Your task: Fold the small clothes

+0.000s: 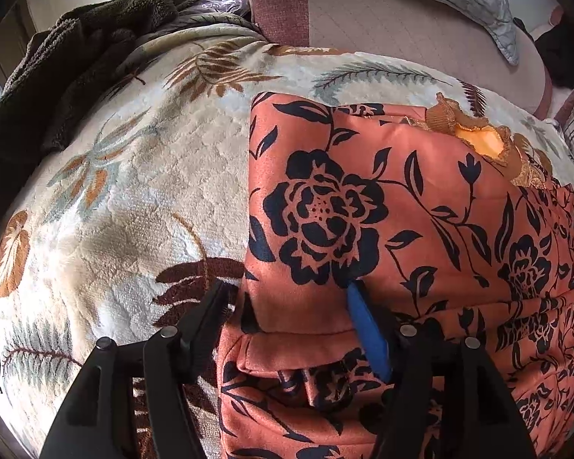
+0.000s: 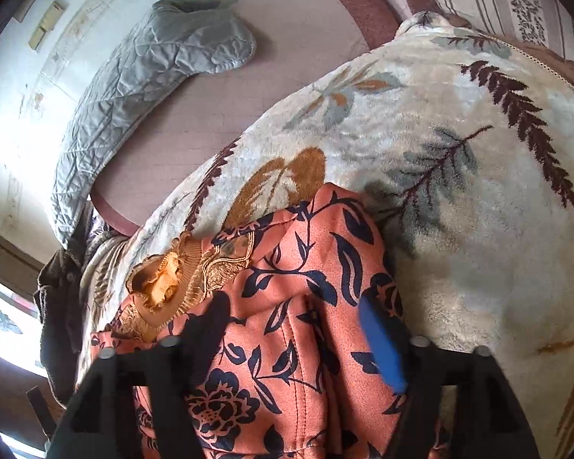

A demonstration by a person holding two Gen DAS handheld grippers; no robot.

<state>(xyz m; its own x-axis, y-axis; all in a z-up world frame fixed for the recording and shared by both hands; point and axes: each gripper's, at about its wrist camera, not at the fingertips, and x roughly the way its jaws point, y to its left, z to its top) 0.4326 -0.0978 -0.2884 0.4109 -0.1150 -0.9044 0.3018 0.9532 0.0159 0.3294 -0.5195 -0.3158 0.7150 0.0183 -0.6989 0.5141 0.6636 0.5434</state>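
The left claw is spread wide over the folded edge of the orange floral garment, gripping nothing. The right claw straddles a raised fold, seemingly unclosed. The garment lies on a leaf-patterned blanket.

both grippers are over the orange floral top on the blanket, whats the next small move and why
Probably close the left gripper on the folded edge of the orange floral top. Its jaws stand open astride that edge, one finger on the blanket, one on the cloth. The right gripper also stands open over bunched fabric near the collar, so nothing is held yet.
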